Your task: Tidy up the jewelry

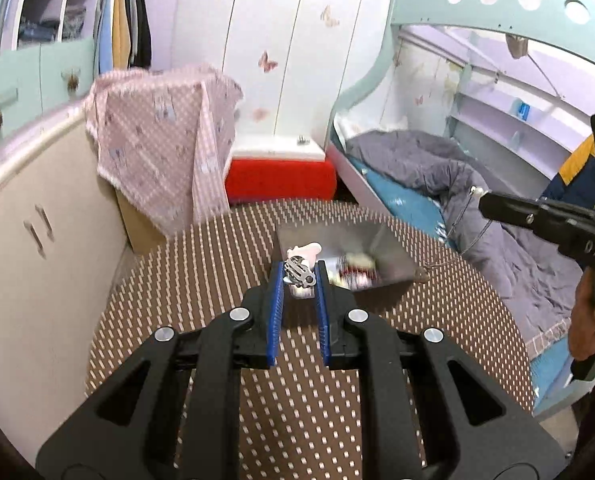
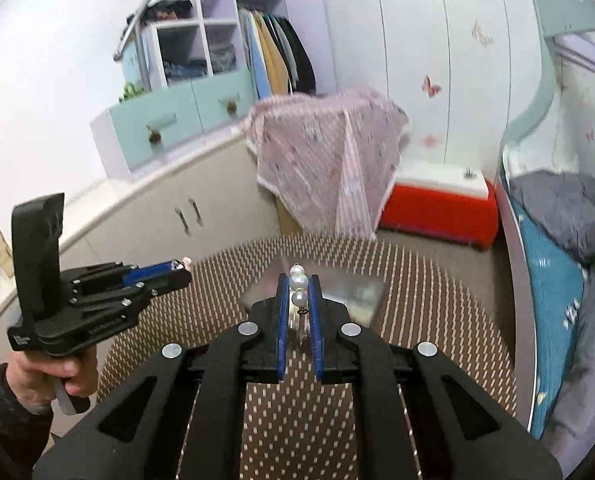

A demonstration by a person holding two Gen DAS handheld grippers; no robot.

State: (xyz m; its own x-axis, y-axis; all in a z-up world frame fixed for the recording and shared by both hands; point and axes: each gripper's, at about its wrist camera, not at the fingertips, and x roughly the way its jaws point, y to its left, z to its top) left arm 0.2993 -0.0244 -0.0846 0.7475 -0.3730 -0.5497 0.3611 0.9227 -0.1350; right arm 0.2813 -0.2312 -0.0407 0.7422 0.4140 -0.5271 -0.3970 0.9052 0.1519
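The left hand-held gripper (image 1: pixel 300 276) has its blue pads pinched on a small silver piece of jewelry (image 1: pixel 298 273), perhaps a clip or clasp, which sits near the centre of the left wrist frame and lies crosswise between the pads, its long axis running from upper left to lower right. Just beyond it, a shiny metal box (image 1: pixel 381 248) stands on the dotted brown tabletop (image 1: pixel 217 264); it already holds a jumble of blurred pieces, red and pale ones, so some sorting appears done. The right hand-held gripper (image 2: pixel 298 280) is closed on a pearl piece (image 2: pixel 299 282): 3 white pearls show in a row between the pads in the middle of the right wrist frame, their line pointing forward along the fingers toward the box (image 2: pixel 353 292). In the left wrist view that gripper (image 1: pixel 482 199) enters from the right edge, and a thin wire or chain (image 1: pixel 471 232) hangs from its tip in a loop, its lower end apparently reaching the tabletop near the box. Judging from this, 2 pieces are held above the tabletop and are yet to be placed; whether more loose jewelry waits elsewhere cannot be told.
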